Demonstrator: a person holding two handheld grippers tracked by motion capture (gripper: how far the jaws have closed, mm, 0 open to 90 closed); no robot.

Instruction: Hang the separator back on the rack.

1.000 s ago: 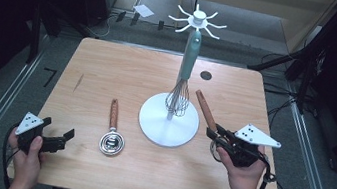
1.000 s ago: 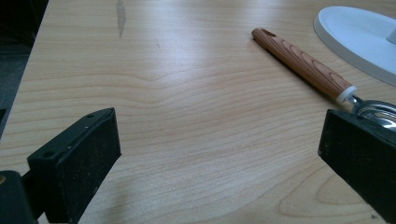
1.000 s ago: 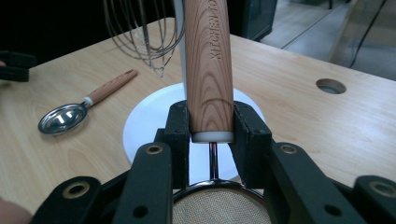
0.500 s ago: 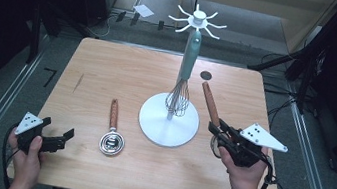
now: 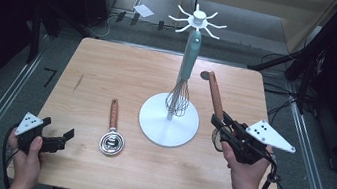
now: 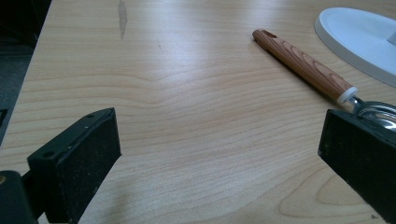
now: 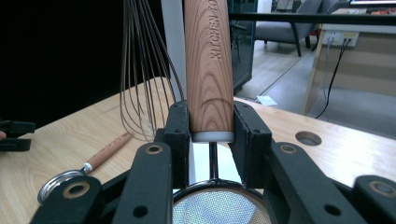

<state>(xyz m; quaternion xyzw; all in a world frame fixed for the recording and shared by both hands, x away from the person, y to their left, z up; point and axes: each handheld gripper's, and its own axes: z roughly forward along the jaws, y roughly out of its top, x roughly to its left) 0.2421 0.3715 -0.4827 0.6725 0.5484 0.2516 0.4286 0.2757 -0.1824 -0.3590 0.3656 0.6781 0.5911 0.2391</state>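
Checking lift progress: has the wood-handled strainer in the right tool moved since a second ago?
Yes. The strainer has tilted up in the right tool; its handle tip now sits beside the table's hole, farther back than before.

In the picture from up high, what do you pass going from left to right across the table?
Left gripper → measuring spoon → white stand → right gripper, shut on a wooden-handled strainer.
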